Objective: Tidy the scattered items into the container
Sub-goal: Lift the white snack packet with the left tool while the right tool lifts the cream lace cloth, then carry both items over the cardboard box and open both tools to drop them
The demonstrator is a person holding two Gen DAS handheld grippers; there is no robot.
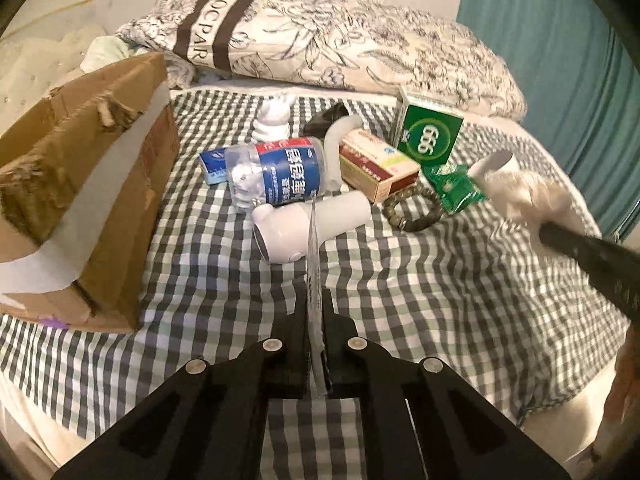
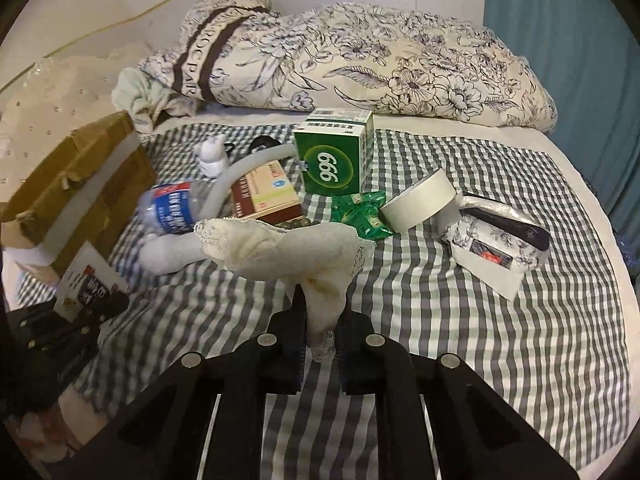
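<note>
Left gripper (image 1: 315, 300) is clamped on a thin flat card (image 1: 313, 240), held edge-on, while the right gripper (image 2: 318, 304) is pinched tight on a cream lace-trimmed cloth (image 2: 280, 248) — both lifted above the checked bedsheet (image 1: 420, 300). Beyond them the clutter waits: water bottle (image 1: 276, 172), green box (image 2: 332, 164), tape roll (image 2: 420, 200). The cardboard box (image 1: 80, 184) sits at the left.

My left gripper (image 1: 316, 308) angled down, jaws clamped on a thin flat card (image 1: 313, 248); right gripper (image 2: 320, 312) tilted down too, pinching a cream lace cloth (image 2: 288, 252)
</note>
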